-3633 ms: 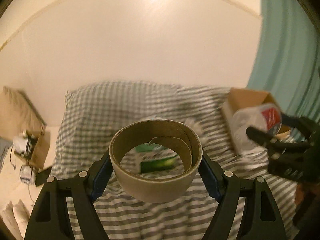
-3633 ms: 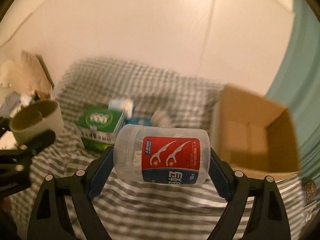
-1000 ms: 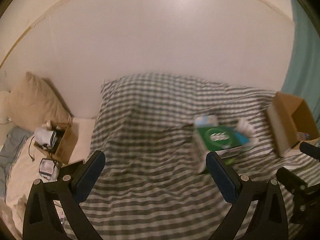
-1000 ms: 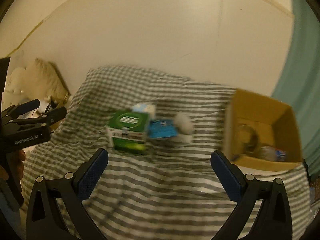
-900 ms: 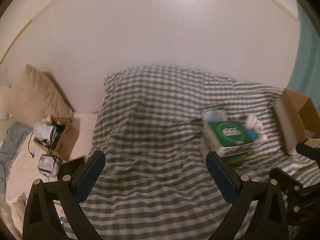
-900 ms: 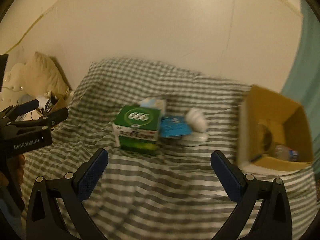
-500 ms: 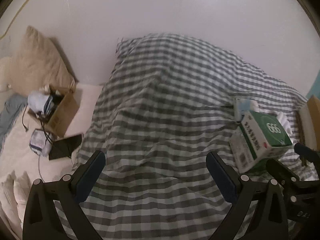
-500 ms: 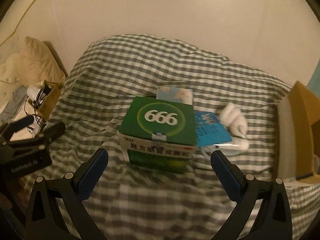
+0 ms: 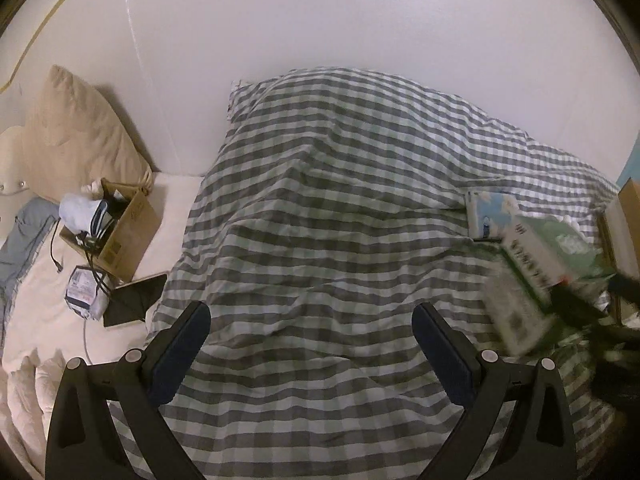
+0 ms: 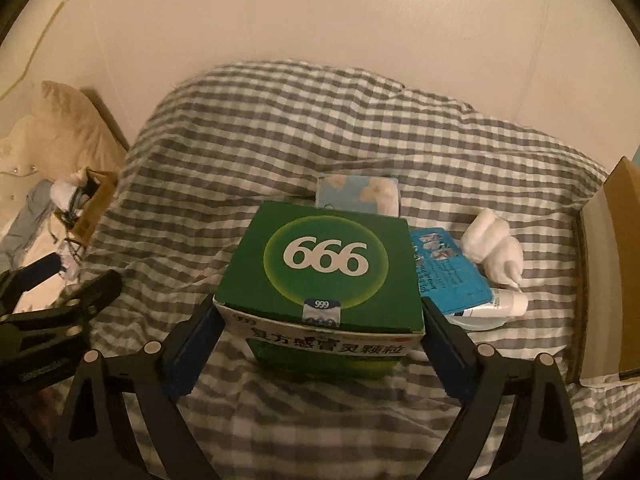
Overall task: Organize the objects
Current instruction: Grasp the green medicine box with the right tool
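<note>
A green medicine box (image 10: 324,280) marked 666 sits on the checked bedcover (image 10: 280,128). My right gripper (image 10: 318,344) is open with a finger at each side of the box; I cannot tell whether the pads touch it. The box also shows blurred in the left wrist view (image 9: 540,272), with the right gripper (image 9: 592,312) at it. My left gripper (image 9: 310,348) is open and empty over bare bedcover (image 9: 320,200), to the left of the box. Behind the box lie a light blue tissue pack (image 10: 358,194), a blue packet (image 10: 444,268), a white wad (image 10: 494,250) and a white tube (image 10: 500,304).
A cardboard box (image 10: 612,272) stands open at the right edge of the bed. At the left lie a beige pillow (image 9: 76,136), a small cardboard box of cables (image 9: 116,228), a dark phone (image 9: 134,300) and a white packet (image 9: 82,292).
Both grippers were shut on a tape roll and a floss jar, and are now open and empty. The right gripper has closed in around the green box. The left has swung left.
</note>
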